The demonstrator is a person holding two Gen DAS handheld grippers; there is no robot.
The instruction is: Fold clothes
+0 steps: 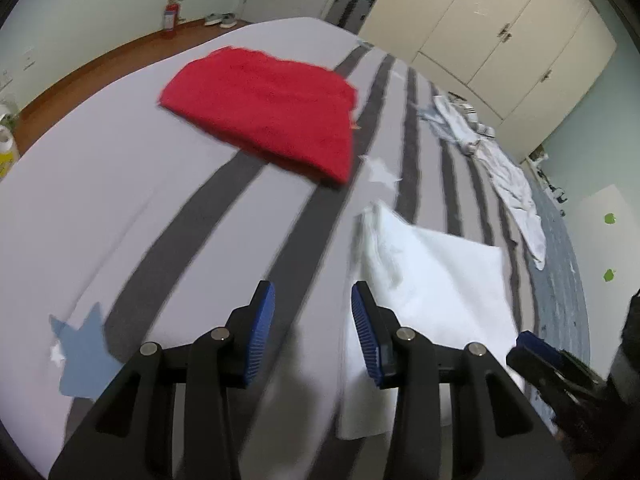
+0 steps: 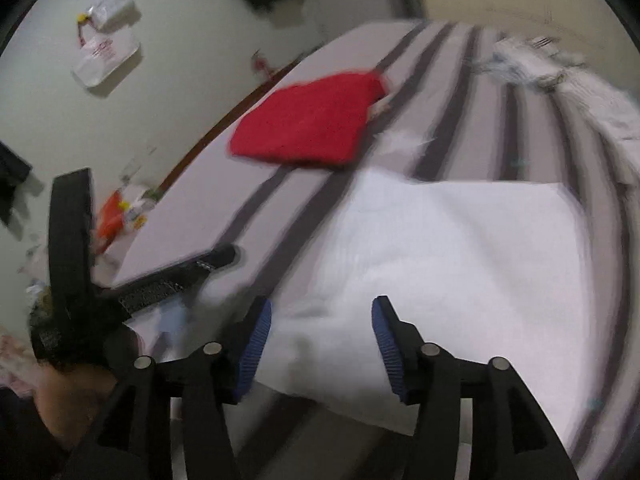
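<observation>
left claw point(image 1: 313, 332): jaws apart, nothing between the pads; striped sheet below, white cloth point(image 1: 432, 300) just right of its right finger.
right claw point(image 2: 321, 346): released, jaws apart over the near edge of the white cloth point(image 2: 440, 260); pads not pressing on it.
white cloth: lower right of the left view, center of the right view; flat rectangle, looks already folded at least once.
step: likely regrasp for the next fold. Take both near corners, lift level, lay the edge onto the far edge, don't drag.
red cloth point(image 1: 264, 108): upper center, folded, well apart from the white one; keep clear.
pile point(image 1: 500, 160): unfolded whites at right, near the bed edge.
bed point(image 1: 100, 200): left half bare, room to swing; its edge is close at lower left of the right view.
</observation>
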